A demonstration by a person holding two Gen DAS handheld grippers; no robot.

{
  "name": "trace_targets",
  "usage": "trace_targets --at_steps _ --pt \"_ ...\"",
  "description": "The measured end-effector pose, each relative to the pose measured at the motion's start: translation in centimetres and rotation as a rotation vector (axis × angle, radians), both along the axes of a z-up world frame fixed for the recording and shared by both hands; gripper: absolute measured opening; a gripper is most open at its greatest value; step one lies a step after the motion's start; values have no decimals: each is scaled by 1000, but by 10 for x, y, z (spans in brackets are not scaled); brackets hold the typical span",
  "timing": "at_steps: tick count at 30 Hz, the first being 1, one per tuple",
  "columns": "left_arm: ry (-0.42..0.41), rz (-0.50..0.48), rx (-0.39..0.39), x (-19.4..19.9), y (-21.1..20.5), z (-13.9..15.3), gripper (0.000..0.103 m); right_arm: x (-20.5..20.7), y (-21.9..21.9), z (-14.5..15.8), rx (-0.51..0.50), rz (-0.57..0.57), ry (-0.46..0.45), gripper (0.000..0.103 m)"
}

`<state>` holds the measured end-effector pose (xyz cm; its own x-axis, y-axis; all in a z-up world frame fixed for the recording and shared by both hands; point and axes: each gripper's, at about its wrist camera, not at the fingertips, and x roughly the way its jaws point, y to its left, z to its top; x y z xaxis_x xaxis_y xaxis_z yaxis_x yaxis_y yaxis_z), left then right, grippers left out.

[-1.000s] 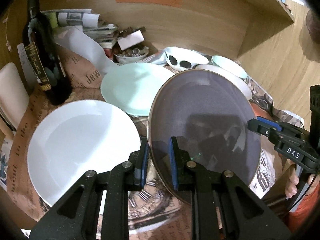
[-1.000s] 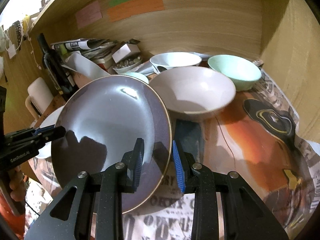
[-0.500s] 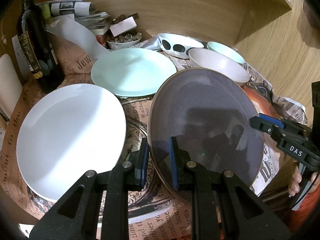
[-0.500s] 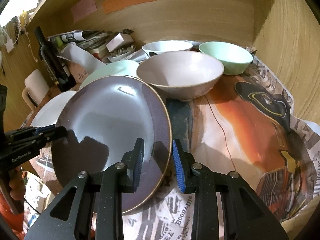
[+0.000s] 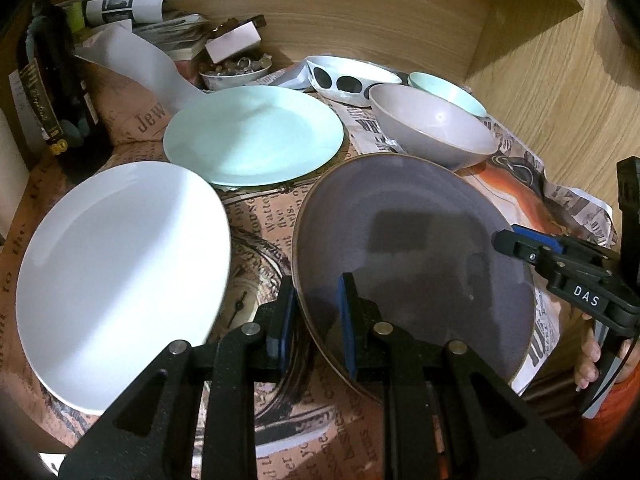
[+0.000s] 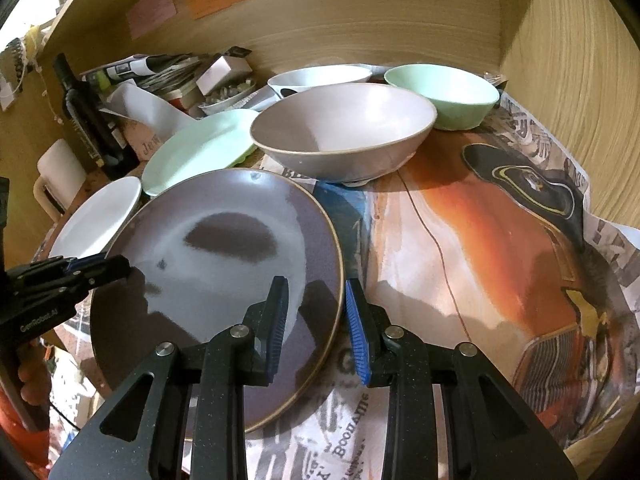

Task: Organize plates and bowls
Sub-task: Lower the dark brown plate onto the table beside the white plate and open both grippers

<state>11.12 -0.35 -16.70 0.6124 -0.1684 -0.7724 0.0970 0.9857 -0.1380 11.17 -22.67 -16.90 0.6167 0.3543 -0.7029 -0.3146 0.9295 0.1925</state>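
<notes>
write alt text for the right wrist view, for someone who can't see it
Both grippers, the right gripper and the left gripper, clamp opposite edges of a purple plate just above a newspaper-covered table. Behind it sit a beige bowl, a mint bowl, a mint plate and a white plate.

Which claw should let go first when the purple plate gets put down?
Probably the right claw: both grip the purple plate, but the left claw sits nearer the white plate, handy for stacking.
</notes>
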Motion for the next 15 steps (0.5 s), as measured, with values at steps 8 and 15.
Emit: trace_targets --at_steps 8,15 --pt "-1 -23 -6 3 -1 -5 22 4 1 -2 -23 -3 -10 29" --pt "-26 -34 -4 -2 4 5 27 -1 -1 3 -67 -27 -44 34"
